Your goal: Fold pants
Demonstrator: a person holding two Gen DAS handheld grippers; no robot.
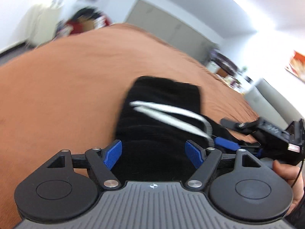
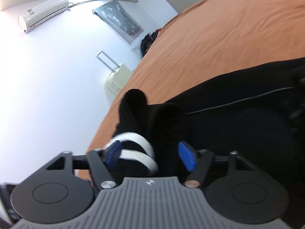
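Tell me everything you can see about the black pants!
The black pants look like soft knit fabric with white stripes. They lie bunched and partly folded on the orange bed cover. Both grippers' blue pads stand spread apart at either side of the cloth, not pinching it.

An orange bedspread [image 2: 238,34] covers the bed and serves as the landmark. Beyond its far edge stands a cream suitcase [image 2: 117,80] with its handle pulled out, against the white wall. Higher on that wall hangs a white air conditioner [image 2: 43,11], and between it and the bed a grey-silver panel [image 2: 118,22]. Behind the bed's far side runs a grey wardrobe [image 1: 167,26]. Dark and red clutter [image 1: 83,22], blurred, sits past one corner.
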